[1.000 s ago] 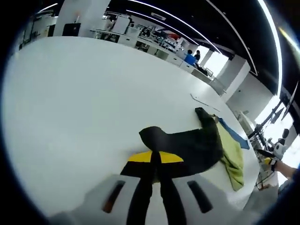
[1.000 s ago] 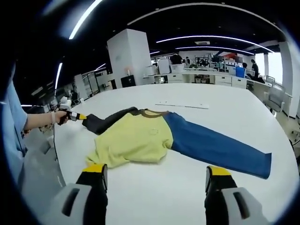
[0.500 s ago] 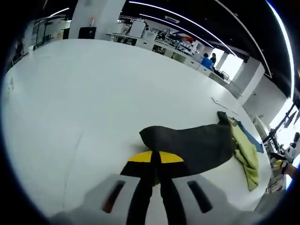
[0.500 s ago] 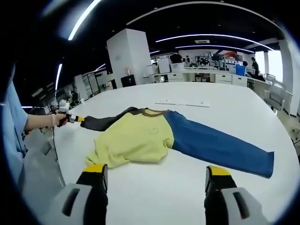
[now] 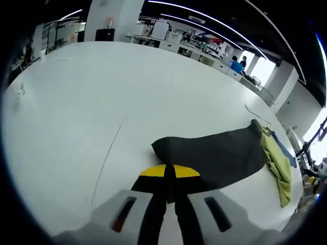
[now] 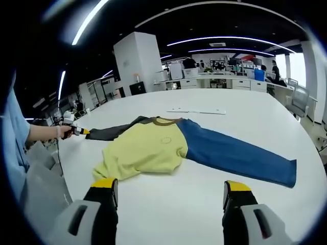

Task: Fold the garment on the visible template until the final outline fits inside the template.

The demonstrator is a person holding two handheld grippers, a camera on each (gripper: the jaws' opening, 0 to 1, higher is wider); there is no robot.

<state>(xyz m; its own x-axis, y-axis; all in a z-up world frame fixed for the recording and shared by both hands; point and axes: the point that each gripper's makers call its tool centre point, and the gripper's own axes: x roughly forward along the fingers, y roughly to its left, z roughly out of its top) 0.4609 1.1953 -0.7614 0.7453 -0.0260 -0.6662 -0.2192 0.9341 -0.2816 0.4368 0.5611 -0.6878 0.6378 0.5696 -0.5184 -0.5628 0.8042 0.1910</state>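
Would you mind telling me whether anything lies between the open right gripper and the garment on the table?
Nothing visible does: bare white table lies between the right gripper and the garment.

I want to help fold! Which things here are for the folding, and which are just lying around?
For the folding:
- garment, with its black sleeve and blue sleeve
- left gripper, pinching the black sleeve
- right gripper, open
- table

Just lying around:
- white strip behind the garment
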